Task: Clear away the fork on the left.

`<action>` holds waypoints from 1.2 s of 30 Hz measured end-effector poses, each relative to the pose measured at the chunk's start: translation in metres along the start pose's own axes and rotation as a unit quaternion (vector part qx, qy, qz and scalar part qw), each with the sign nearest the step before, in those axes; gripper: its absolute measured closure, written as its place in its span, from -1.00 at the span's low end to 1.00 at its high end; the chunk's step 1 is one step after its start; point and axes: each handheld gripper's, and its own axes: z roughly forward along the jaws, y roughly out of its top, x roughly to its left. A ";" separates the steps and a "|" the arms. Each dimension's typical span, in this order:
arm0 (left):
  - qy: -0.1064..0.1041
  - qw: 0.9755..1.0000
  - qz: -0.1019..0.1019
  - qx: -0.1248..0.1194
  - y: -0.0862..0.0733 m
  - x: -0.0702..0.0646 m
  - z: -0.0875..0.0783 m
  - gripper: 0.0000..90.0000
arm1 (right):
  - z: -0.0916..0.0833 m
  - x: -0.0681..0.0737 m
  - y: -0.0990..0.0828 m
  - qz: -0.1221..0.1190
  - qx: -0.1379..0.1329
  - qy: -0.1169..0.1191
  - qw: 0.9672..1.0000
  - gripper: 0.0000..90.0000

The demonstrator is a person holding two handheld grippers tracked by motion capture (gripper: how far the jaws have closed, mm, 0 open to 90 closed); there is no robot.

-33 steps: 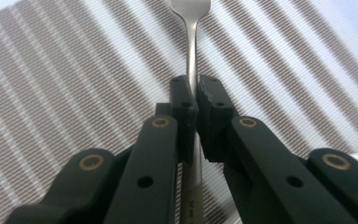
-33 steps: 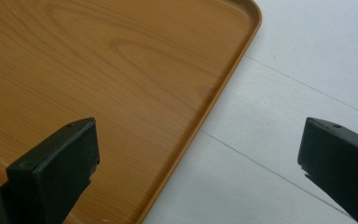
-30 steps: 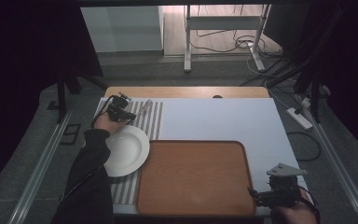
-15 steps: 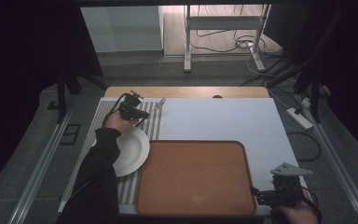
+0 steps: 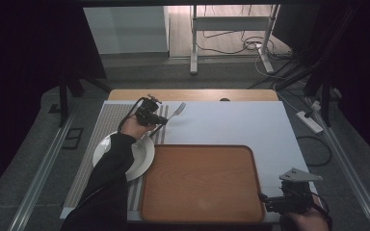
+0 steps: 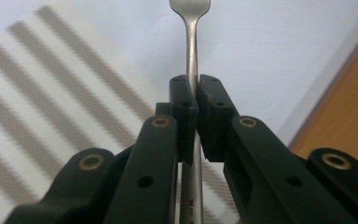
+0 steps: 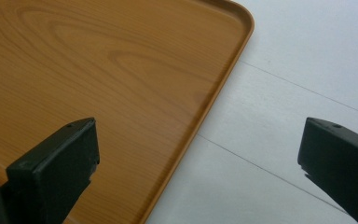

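Listing by view, high view first.
High view, left gripper point(image 5: 160, 117): jaws clamped on the fork point(image 5: 173, 114), which juts past the fingertips toward the far right, tines outermost, over the pale table cover point(image 5: 231, 122).
High view, white plate point(image 5: 142, 156): behind the left fingertips, on the striped mat point(image 5: 103, 127), partly under the dark sleeve point(image 5: 108, 183).
High view, wooden tray point(image 5: 202, 183): just beside the plate, reaching across to the right gripper point(image 5: 265, 199), whose fingertips lie at its near right corner.
Left gripper view, fork point(image 6: 192, 46): handle pinched between the two black pads point(image 6: 184, 105), which close tight on it; neck and tine base run straight ahead of the fingertips; handle end drops below them.
Left gripper view, striped mat point(image 6: 42, 93): under and left of the fingertips; wood edge to their right.
Right gripper view, right gripper point(image 7: 198, 149): jaws spread wide, nothing between them.
Right gripper view, tray point(image 7: 121, 70): rounded corner under and ahead of the left finger point(image 7: 58, 163); pale cover under the right one.
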 end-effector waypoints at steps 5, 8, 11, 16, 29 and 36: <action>-0.003 1.000 0.012 0.007 0.003 -0.018 0.004 0.88 | 0.000 0.000 0.000 0.000 -0.002 0.000 1.000 -1.00; -0.004 1.000 0.017 0.011 0.002 -0.027 0.004 0.88 | -0.001 0.000 0.000 0.003 -0.003 0.001 1.000 -1.00; -0.010 1.000 0.016 0.009 0.001 -0.034 0.003 0.88 | -0.001 0.000 0.000 0.003 -0.004 0.001 1.000 -1.00; -0.018 1.000 0.016 0.017 -0.003 -0.052 0.003 0.88 | -0.001 0.000 0.000 -0.001 -0.003 0.001 1.000 -1.00; -0.018 0.999 0.026 0.024 -0.034 -0.093 -0.004 0.88 | -0.002 0.001 0.000 -0.005 -0.006 0.003 1.000 -1.00; -0.013 0.999 0.021 0.029 -0.057 -0.112 -0.012 0.88 | -0.002 0.001 0.000 -0.006 -0.009 0.004 1.000 -1.00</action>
